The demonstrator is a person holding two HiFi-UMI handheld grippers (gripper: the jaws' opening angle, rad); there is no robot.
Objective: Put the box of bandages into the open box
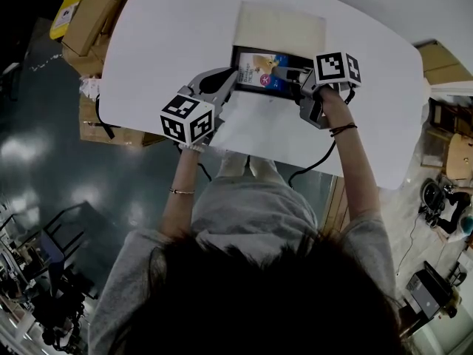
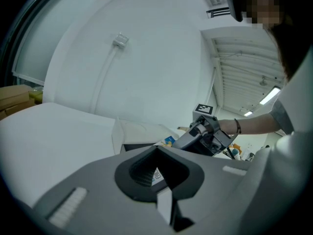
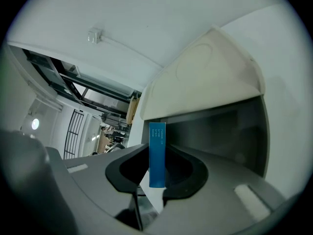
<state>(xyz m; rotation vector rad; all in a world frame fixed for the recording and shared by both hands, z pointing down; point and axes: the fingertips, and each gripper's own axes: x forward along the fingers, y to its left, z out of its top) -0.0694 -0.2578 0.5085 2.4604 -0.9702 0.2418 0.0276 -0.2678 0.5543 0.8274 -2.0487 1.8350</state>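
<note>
The open box point(image 1: 281, 24) lies on the white table point(image 1: 162, 43), its cream lid folded back and its dark inside facing up. The box of bandages point(image 1: 260, 68), blue with a picture on it, lies low inside the dark cavity. My right gripper point(image 1: 290, 75) is shut on its right end. In the right gripper view its blue edge point(image 3: 157, 153) stands between the jaws in front of the lid point(image 3: 205, 82). My left gripper point(image 1: 225, 80) grips the open box's left edge, and a white printed strip point(image 2: 155, 176) sits between its jaws.
A white flap or sheet point(image 1: 251, 120) lies in front of the open box at the table's near edge. Cardboard boxes point(image 1: 89, 21) stand on the floor to the left, beyond the table. A black cable point(image 1: 310, 165) hangs below the right gripper.
</note>
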